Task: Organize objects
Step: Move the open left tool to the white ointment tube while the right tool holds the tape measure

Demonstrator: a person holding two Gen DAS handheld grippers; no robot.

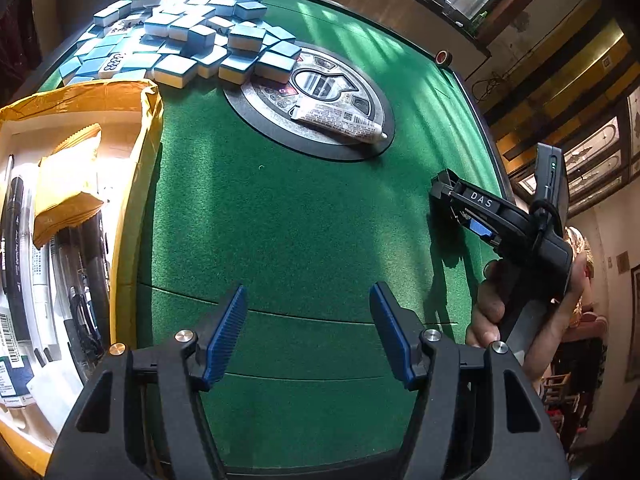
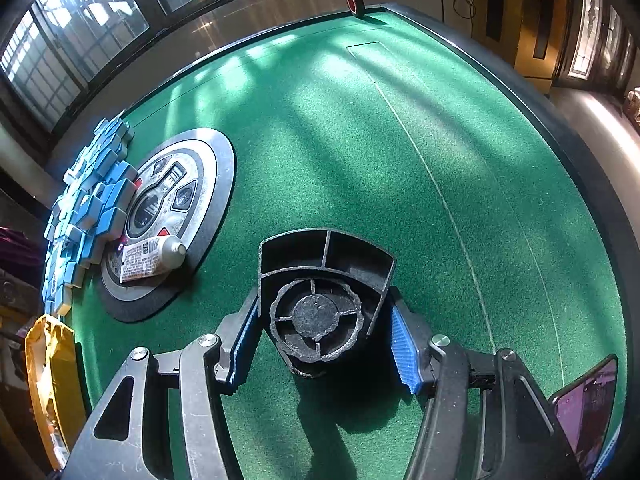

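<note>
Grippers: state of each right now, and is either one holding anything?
Left gripper: open, empty, over bare green felt.
Right gripper: closed on a black plastic part, a pad at each side.

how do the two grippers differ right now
The right gripper has a black ribbed plastic part between its jaws; the left gripper has nothing between its jaws, only green felt below. The right one shows grey, scuffed arms, the left one clean black. Both have blue ridged pads.
</note>
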